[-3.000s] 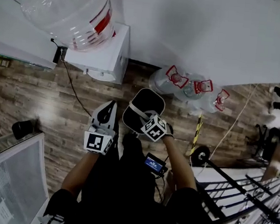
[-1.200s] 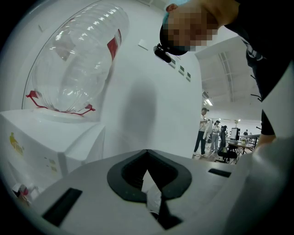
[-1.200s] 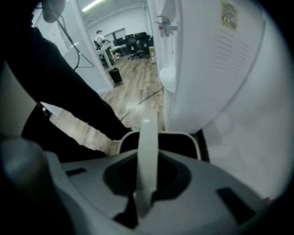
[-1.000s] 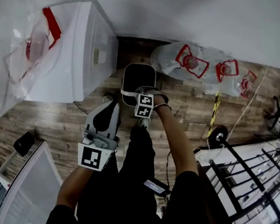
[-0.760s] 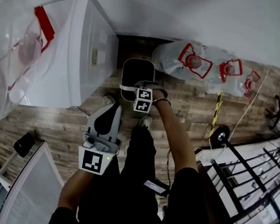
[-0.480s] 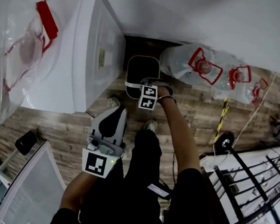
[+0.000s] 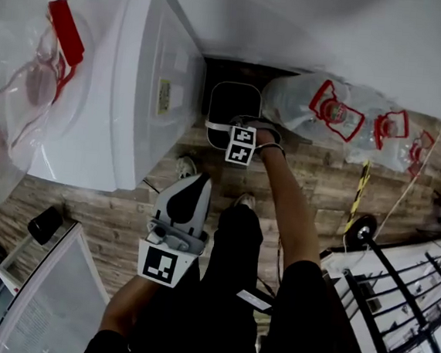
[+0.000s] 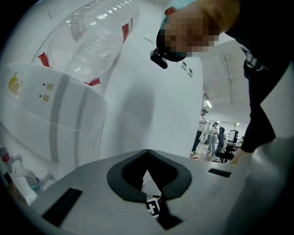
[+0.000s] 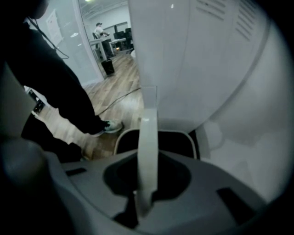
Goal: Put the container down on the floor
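The black container (image 7: 234, 103) is hung between water dispenser (image 7: 128, 85) and bottles (image 7: 327, 112), its white handle (image 9: 148, 137) clamped in the right gripper (image 7: 234, 127). Lowering is judged unfinished: floor (image 7: 321, 174) contact, then release, is required. The left gripper (image 7: 199, 184) is closed, empty.

The right gripper (image 7: 239, 129) has carried the container (image 7: 234, 103) lower, apparently nearer the floor (image 7: 321, 181) beside the dispenser (image 7: 136, 86).
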The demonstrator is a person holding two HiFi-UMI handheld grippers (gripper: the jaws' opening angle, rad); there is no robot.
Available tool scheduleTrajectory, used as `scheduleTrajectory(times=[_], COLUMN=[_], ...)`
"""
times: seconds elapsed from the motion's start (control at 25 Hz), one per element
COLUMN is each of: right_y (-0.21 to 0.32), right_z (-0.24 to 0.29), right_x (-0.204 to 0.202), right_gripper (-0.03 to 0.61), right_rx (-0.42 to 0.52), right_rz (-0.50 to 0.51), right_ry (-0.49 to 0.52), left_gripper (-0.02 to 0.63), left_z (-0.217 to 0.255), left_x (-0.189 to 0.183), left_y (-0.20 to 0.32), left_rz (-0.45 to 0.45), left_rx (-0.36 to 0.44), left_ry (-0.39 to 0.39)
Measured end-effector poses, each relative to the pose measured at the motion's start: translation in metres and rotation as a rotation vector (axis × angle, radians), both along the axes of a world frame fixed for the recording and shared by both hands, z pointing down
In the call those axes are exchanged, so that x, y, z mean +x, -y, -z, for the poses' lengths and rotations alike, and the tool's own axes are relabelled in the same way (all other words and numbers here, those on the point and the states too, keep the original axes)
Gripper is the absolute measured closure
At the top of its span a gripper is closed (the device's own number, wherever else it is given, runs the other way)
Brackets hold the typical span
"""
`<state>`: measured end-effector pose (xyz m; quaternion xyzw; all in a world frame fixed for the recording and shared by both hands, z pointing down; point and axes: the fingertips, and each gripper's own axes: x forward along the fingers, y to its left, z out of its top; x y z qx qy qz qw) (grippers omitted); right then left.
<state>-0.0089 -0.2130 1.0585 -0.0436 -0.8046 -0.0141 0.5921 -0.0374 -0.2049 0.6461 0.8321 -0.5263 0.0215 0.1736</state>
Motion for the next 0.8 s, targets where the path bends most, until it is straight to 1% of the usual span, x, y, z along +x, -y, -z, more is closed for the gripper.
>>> scheduleTrajectory(times=[0.32,0.52,0.8], right_y=[0.023,0.039,0.064], right_z=[-0.015,-0.011,0.000], right_x=[-0.002,-0.006,-0.009], right_gripper=[0.523,0.523,0.523], right_rx=[0.004,0.017,0.053], right_rz=[-0.016,-0.010,-0.024], right_ry=[0.010,0.020,0.028], left_gripper=[0.591,0.592,0.591], left_z=[-0.017,-0.023,-0.020], left_x=[0.002,0.000,-0.001], left_y=[0.006,0.011,0.015], left_rz=[-0.023,-0.032,-0.047], left_rx=[-0.006,-0.001,0.002], left_ry=[0.000,-0.002,-0.001])
